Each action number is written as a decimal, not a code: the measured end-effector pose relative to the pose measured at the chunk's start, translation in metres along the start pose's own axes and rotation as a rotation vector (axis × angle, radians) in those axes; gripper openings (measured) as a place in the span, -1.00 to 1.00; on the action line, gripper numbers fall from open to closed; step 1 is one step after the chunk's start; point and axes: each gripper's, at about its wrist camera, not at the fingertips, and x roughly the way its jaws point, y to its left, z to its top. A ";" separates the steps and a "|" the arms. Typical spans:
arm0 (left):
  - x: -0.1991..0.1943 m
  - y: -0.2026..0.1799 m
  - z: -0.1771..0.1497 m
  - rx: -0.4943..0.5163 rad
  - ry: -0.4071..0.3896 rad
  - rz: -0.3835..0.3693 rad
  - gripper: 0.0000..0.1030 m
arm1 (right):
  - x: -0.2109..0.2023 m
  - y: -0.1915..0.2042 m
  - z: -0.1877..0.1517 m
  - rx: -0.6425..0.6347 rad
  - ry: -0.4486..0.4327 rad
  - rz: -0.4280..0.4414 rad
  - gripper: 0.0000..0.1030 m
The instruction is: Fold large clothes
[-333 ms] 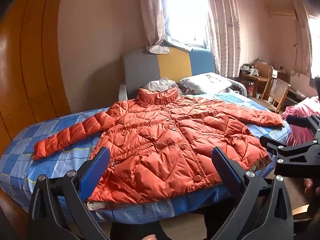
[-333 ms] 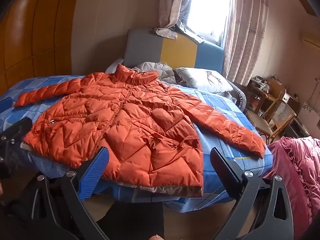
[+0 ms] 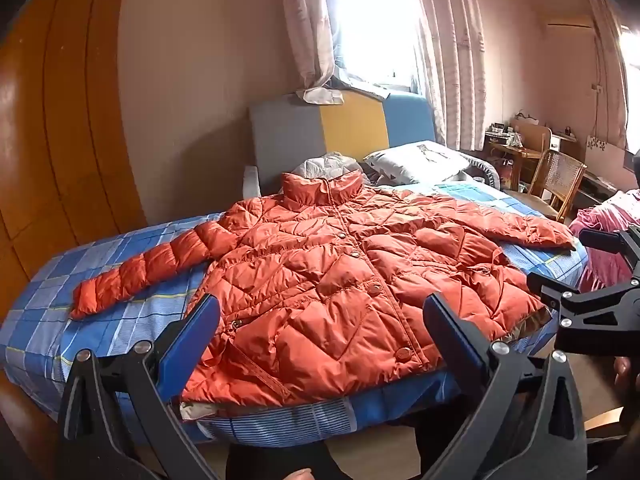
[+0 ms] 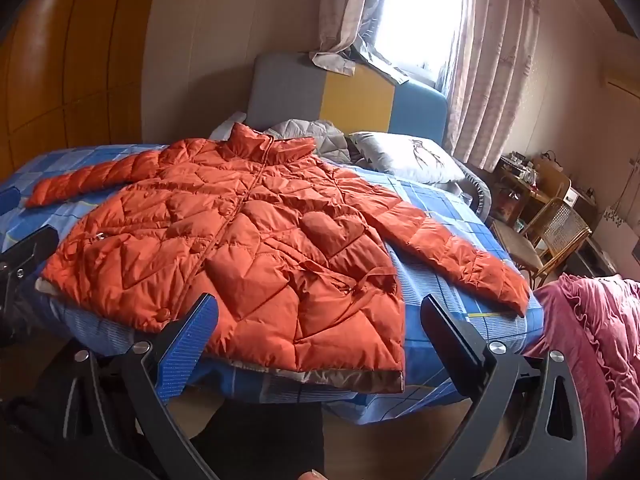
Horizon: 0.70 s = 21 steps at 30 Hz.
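- Plainly, the orange jacket point(image 3: 340, 280) lies flat on the bed point(image 3: 100, 320), sleeves spread.
- Puffy, light, slippery-looking — best pinched at a cuff or hem.
- Left gripper point(image 3: 320, 336) and right gripper point(image 4: 318, 332) both gape, empty.

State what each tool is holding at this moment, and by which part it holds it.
Nothing is held. The left tool and right tool are both open, short of the orange jacket, which lies spread flat on the bed.

Both wrist views face the jacket point(image 3: 340, 280) on the bed point(image 4: 460, 216) from its foot.
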 end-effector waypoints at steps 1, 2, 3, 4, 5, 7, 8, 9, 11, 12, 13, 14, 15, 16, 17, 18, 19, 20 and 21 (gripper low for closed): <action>0.000 0.001 0.000 -0.005 -0.001 -0.002 0.96 | 0.001 -0.001 0.000 0.002 -0.003 -0.002 0.94; 0.000 0.003 0.000 -0.010 -0.001 -0.003 0.96 | 0.002 -0.003 0.000 0.006 -0.002 -0.002 0.94; 0.001 0.004 -0.001 -0.015 0.000 -0.008 0.96 | 0.003 -0.002 -0.001 0.004 -0.004 -0.008 0.94; 0.001 0.006 -0.001 -0.020 0.002 -0.011 0.96 | 0.003 -0.002 -0.001 -0.002 -0.004 -0.015 0.94; 0.001 0.008 -0.001 -0.025 0.002 -0.011 0.96 | 0.003 -0.001 -0.001 -0.009 -0.006 -0.025 0.94; 0.004 0.009 -0.001 -0.039 0.006 -0.010 0.96 | 0.004 -0.002 -0.001 -0.008 -0.006 -0.034 0.94; 0.004 0.010 -0.001 -0.046 0.008 -0.011 0.96 | 0.004 -0.003 -0.001 -0.004 -0.008 -0.036 0.94; 0.005 0.012 -0.001 -0.057 0.011 -0.014 0.96 | 0.004 -0.005 -0.001 0.001 -0.008 -0.038 0.94; 0.006 0.015 -0.002 -0.073 0.015 -0.014 0.96 | 0.004 -0.007 -0.003 0.005 -0.007 -0.038 0.94; 0.007 0.015 -0.002 -0.076 0.017 -0.011 0.96 | 0.005 -0.006 -0.003 0.003 -0.005 -0.039 0.94; 0.007 0.015 -0.002 -0.080 0.019 -0.013 0.96 | 0.006 -0.006 -0.003 0.002 -0.003 -0.040 0.94; 0.008 0.016 -0.003 -0.080 0.020 -0.012 0.96 | 0.006 -0.007 -0.003 0.002 0.000 -0.041 0.94; 0.008 0.016 -0.003 -0.080 0.020 -0.007 0.96 | 0.007 -0.007 -0.003 0.003 0.003 -0.040 0.94; 0.009 0.015 -0.003 -0.079 0.021 -0.004 0.96 | 0.008 -0.007 -0.003 0.004 0.005 -0.040 0.94; 0.010 0.016 -0.003 -0.078 0.024 -0.005 0.96 | 0.009 -0.007 -0.003 0.005 0.007 -0.042 0.94; 0.011 0.016 -0.004 -0.076 0.024 -0.001 0.96 | 0.010 -0.007 -0.003 0.006 0.009 -0.043 0.94; 0.011 0.015 -0.004 -0.074 0.022 0.002 0.96 | 0.011 -0.008 -0.003 0.007 0.012 -0.042 0.94; 0.011 0.015 -0.004 -0.074 0.021 0.000 0.96 | 0.011 -0.008 -0.003 0.008 0.014 -0.042 0.94; 0.012 0.015 -0.005 -0.075 0.023 0.001 0.96 | 0.011 -0.009 -0.003 0.008 0.016 -0.044 0.94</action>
